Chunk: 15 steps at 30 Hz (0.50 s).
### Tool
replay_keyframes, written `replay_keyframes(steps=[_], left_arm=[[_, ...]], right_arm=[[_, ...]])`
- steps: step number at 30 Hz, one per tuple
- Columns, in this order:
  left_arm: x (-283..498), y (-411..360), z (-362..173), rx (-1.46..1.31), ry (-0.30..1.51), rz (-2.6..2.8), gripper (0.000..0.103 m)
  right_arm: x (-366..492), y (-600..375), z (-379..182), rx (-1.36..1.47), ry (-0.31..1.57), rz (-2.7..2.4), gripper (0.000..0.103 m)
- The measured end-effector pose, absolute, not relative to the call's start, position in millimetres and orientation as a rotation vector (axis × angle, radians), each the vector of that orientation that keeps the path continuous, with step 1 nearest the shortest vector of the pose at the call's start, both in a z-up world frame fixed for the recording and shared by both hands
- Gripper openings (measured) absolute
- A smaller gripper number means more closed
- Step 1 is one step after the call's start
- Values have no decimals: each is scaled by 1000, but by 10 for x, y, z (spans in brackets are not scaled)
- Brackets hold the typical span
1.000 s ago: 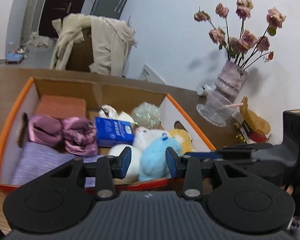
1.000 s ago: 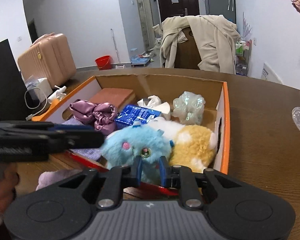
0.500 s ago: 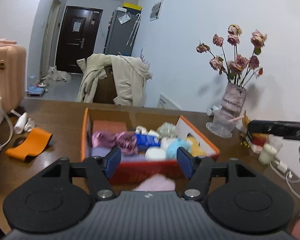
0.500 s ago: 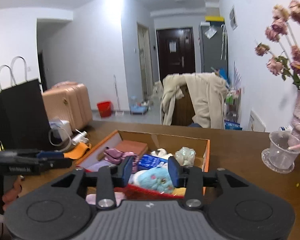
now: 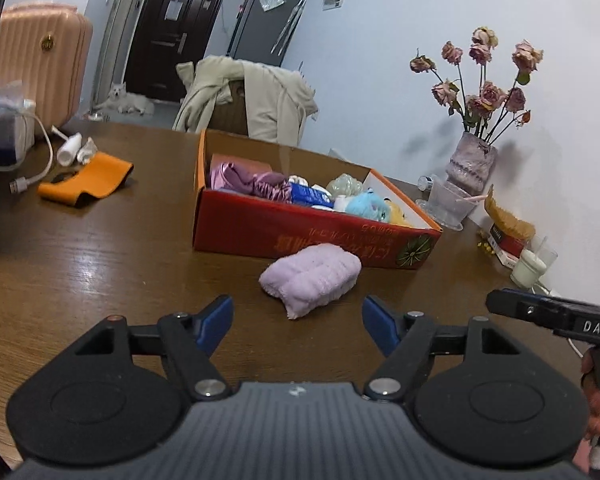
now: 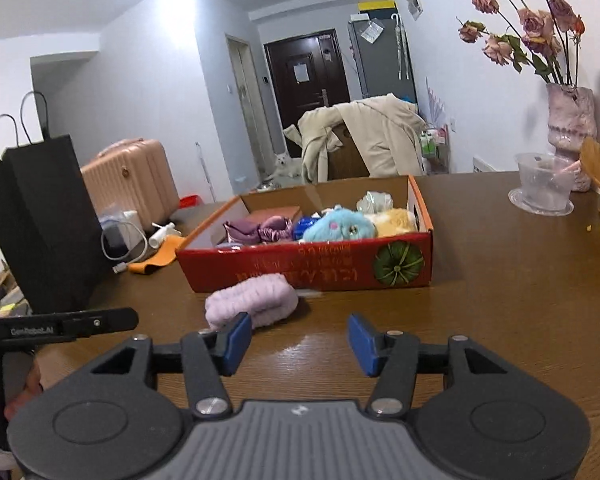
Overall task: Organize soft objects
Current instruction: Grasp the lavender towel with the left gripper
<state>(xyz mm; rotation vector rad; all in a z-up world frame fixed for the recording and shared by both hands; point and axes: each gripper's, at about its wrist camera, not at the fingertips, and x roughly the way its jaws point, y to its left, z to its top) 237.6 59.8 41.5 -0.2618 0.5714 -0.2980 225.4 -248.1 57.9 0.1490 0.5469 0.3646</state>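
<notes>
A red and orange cardboard box [image 5: 300,236] [image 6: 308,268] stands on the brown table, filled with soft things: purple satin cloth [image 5: 248,180] [image 6: 260,228], a blue plush [image 5: 366,204] [image 6: 338,226], a yellow plush [image 6: 394,220]. In front of it on the table lies a lilac rolled towel [image 5: 312,278] [image 6: 252,304]. My left gripper [image 5: 298,322] hangs back from the towel, its jaws opening with nothing between them. My right gripper [image 6: 296,340] is also opening and empty, with the towel just beyond its left finger [image 6: 236,336].
An orange pouch [image 5: 86,184], a white cable and small bottle lie at the table's left. A vase of dried roses [image 5: 472,168], a clear plastic cup [image 6: 542,188] and a candle [image 5: 530,270] stand at the right. A black paper bag [image 6: 40,216] is on the left.
Both grippers have drawn back from over the box, which now sits further away with the lilac towel in view before it. The jaws of both have spread apart; the blue plush stays in the box.
</notes>
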Motion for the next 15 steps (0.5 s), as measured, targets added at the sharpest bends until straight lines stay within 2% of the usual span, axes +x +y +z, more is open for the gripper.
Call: replay_keyframes(steps=[6, 11, 15], left_arm=[[2693, 517, 277, -332, 579, -274, 66], [3128, 444, 118, -387, 667, -275, 63], [3347, 408, -28, -430, 696, -281, 63]], right_arm=[[2667, -2262, 416, 137, 574, 408, 53], [3321, -2116, 243, 205, 608, 467, 53], [3733, -1990, 75, 233, 652, 552, 46]])
